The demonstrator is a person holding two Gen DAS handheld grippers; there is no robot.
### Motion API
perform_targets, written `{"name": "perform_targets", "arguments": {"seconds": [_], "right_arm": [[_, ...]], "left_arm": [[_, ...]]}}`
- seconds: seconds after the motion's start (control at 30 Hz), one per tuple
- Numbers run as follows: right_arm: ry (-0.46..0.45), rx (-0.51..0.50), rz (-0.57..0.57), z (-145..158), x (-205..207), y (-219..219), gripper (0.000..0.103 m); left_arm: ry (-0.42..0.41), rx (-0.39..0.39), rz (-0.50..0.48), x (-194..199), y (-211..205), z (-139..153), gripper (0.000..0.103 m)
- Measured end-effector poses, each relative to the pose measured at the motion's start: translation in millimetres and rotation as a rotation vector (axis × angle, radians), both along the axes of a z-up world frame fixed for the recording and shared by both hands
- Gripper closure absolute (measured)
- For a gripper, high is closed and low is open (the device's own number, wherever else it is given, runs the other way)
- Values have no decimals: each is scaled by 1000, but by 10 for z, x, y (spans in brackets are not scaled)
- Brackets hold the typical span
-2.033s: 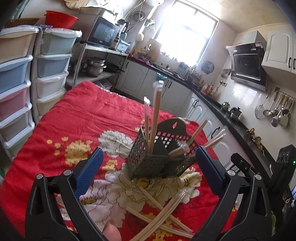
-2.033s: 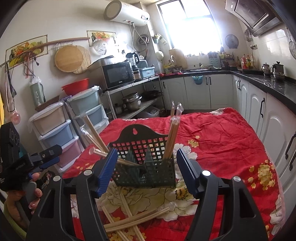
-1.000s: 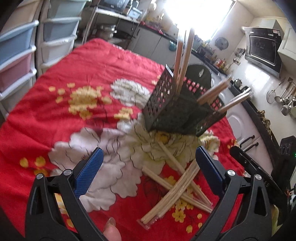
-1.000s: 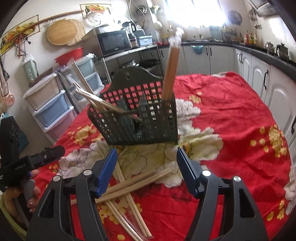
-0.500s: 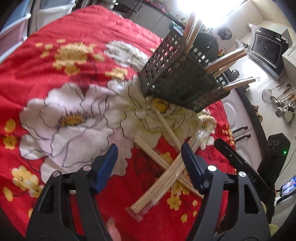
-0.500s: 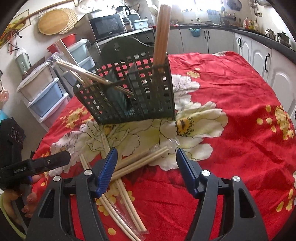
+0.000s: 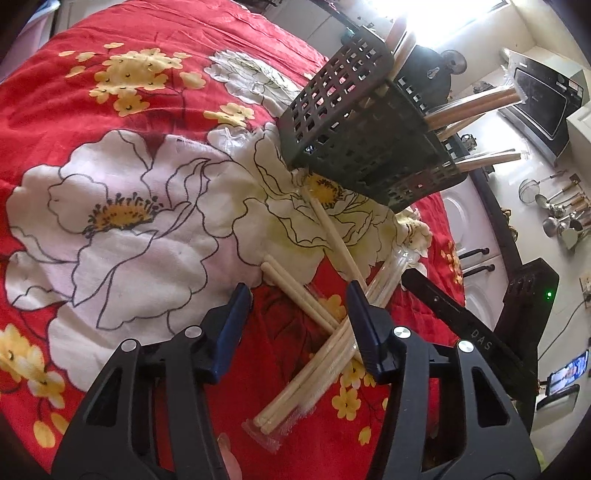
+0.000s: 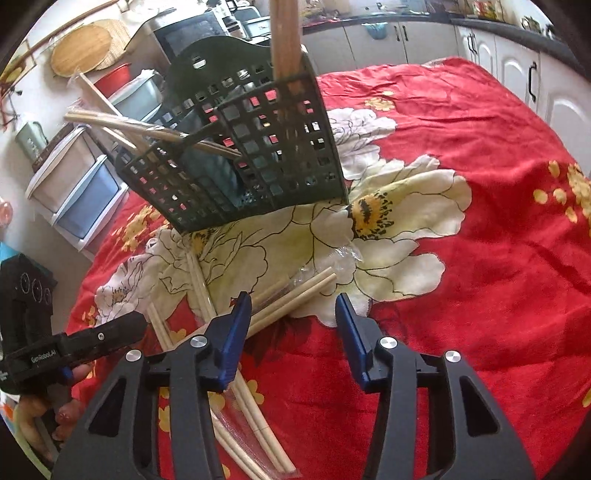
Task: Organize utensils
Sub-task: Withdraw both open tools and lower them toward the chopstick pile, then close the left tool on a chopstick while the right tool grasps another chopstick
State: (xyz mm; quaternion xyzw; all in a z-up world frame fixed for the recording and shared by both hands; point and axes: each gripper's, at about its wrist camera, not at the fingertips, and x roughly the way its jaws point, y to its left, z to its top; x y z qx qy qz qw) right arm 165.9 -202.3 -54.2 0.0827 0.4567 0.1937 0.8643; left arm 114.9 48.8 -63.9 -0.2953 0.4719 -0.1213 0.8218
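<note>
Red floral cloth (image 7: pixel 155 103); storage drawers (image 8: pixel 74 181) only in right view.

red floral tablecloth (image 8: pixel 498 240) | stacked plastic drawers (image 8: pixel 77 181) | microwave (image 8: pixel 192 29) | white cabinets (image 8: pixel 517 74) | hanging ladles (image 7: pixel 561 214)

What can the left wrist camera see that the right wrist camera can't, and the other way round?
Only the left wrist view shows the wall oven and hanging ladles. Only the right wrist view shows the stacked drawers, the round board and white cabinets. Both show the dark basket holding chopsticks, loose chopsticks on the red floral cloth, and open fingers.
</note>
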Motion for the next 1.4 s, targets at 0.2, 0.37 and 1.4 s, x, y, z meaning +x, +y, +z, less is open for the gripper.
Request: {"name": "perform_targets", "arguments": {"seconds": [0.2, 0.37, 1.4], "right_arm": [[47, 51, -34, -62, 90, -54, 64], [72, 79, -58, -111, 152, -80, 69], [139, 329, -235, -90, 384, -566, 95]], "left_arm": [[-4, 4, 8, 89, 4, -23, 60], [-2, 16, 20, 145, 27, -40, 68], [2, 59, 56, 255, 75, -93, 97]]}}
